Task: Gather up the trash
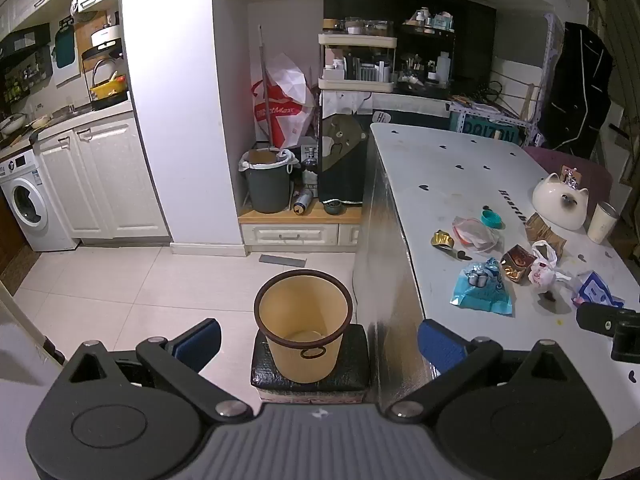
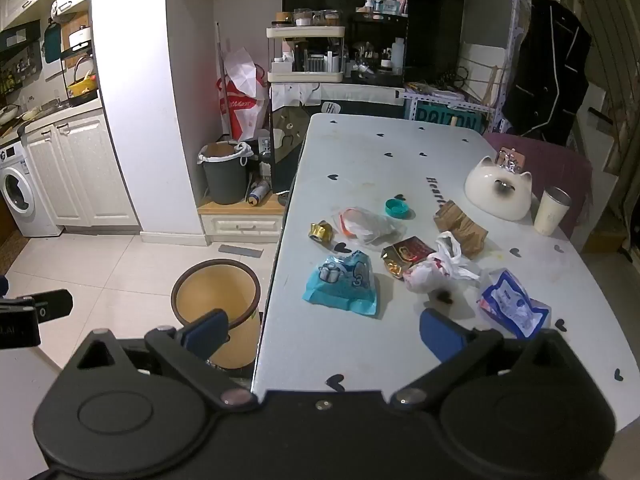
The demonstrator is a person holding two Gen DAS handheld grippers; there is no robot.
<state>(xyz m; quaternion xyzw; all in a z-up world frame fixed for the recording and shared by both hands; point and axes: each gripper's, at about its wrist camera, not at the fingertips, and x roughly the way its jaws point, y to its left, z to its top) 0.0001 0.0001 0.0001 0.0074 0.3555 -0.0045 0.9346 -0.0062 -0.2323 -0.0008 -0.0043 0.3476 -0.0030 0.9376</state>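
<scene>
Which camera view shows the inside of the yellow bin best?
The left wrist view: the yellow bin sits centred, its bottom visible and empty. In the right wrist view the bin is off to the left, partly hidden by a finger.

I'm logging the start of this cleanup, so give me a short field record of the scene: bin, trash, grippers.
bin: tan bin, looks empty, on a black box on the floor beside the table
trash on table: light blue wrapper, white knotted bag, gold wrapper, teal lid, dark blue pouch
left gripper: open, holds nothing
right gripper: open, holds nothing
progress: no trash collected yet
</scene>
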